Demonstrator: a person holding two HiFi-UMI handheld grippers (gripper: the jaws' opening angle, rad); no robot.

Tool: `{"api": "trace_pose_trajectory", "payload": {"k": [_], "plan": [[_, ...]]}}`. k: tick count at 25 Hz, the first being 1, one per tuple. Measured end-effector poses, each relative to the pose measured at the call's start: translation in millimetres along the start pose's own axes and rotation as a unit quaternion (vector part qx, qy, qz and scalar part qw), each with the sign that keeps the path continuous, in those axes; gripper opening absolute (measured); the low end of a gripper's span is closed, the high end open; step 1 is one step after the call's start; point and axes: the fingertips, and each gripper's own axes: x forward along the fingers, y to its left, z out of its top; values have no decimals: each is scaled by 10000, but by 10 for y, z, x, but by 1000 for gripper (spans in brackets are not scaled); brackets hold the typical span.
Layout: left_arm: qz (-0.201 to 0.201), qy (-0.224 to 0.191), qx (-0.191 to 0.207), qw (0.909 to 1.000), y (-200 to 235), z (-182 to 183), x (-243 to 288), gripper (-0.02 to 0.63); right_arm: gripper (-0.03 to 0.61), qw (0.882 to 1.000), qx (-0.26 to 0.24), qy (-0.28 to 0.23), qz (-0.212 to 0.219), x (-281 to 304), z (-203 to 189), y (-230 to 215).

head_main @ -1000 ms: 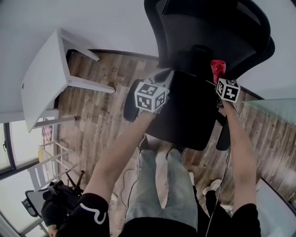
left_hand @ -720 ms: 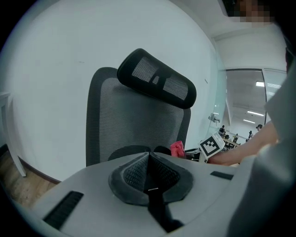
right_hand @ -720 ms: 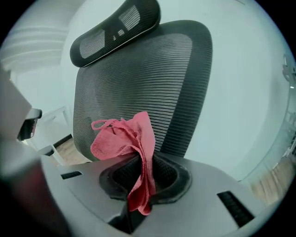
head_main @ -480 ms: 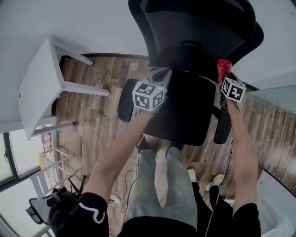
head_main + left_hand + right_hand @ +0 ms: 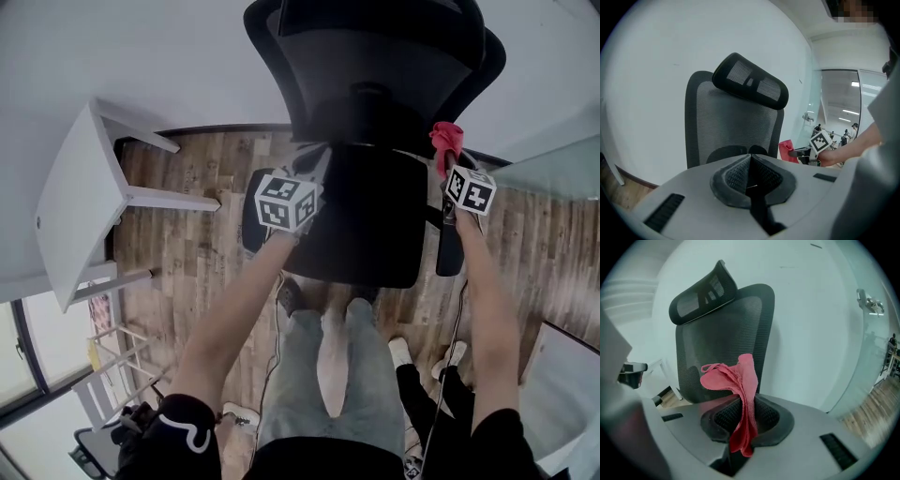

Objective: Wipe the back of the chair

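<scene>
Wood-plank floor (image 5: pixel 187 234), pale wall behind. Right tongs (image 5: pixel 740 423) pinched a red cloth (image 5: pixel 733 378), soft, woven and folded. Left tongs (image 5: pixel 750 176) were closed on nothing. Chair back (image 5: pixel 724 333), curved black mesh, stood just ahead of both tongs. Judged best: press the cloth flat and sweep long strokes down the mesh, left tongs steadying the frame.

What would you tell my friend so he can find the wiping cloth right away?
Find the big black mesh office chair against the white wall. Beside it, the person's right gripper is shut on a small crumpled cloth. It is the only pinkish-red thing near the black chair and grey grippers.
</scene>
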Motion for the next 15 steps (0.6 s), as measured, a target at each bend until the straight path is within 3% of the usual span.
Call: {"api": "trace_pose_trajectory", "payload": {"k": [7, 15], "plan": [[-43, -19, 44, 10000, 110, 146, -423, 25, 72, 9987, -90, -91, 486, -457, 114, 543], [9, -238, 251, 9994, 237, 554, -1133, 25, 71, 9904, -289, -591, 1214, -1096, 602, 1481]]}}
